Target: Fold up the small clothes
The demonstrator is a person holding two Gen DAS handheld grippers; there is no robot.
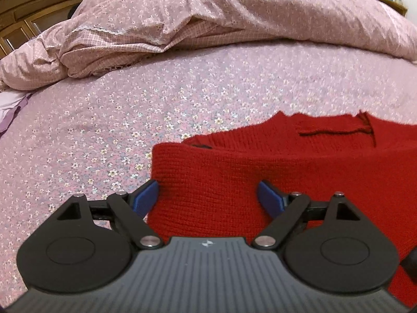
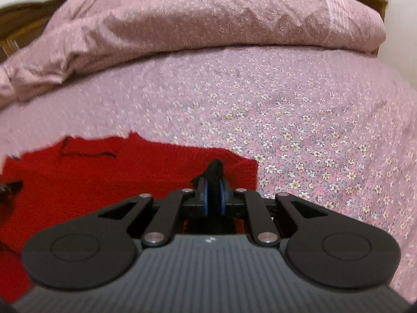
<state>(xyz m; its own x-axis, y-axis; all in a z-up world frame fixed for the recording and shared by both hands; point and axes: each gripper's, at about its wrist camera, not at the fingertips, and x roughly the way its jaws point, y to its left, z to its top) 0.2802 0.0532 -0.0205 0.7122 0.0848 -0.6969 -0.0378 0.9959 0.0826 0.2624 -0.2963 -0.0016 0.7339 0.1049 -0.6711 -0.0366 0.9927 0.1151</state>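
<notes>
A red knitted sweater (image 1: 273, 167) lies on the flowered pink bed sheet (image 1: 104, 130). Its near part is folded over, with the fold's left edge by my left gripper. My left gripper (image 1: 208, 190) is open just above the fold, its blue pads (image 1: 147, 195) spread to either side of the knit. In the right wrist view the sweater (image 2: 91, 182) fills the lower left. My right gripper (image 2: 215, 193) is shut on a dark piece of the sweater near its right edge; the pinched fabric sticks up between the pads.
A rumpled pink flowered duvet (image 1: 208, 20) is heaped across the far side of the bed, also in the right wrist view (image 2: 208, 18). A wooden headboard (image 1: 26, 13) stands at the far left. A purple cloth (image 1: 10, 107) lies at the left edge.
</notes>
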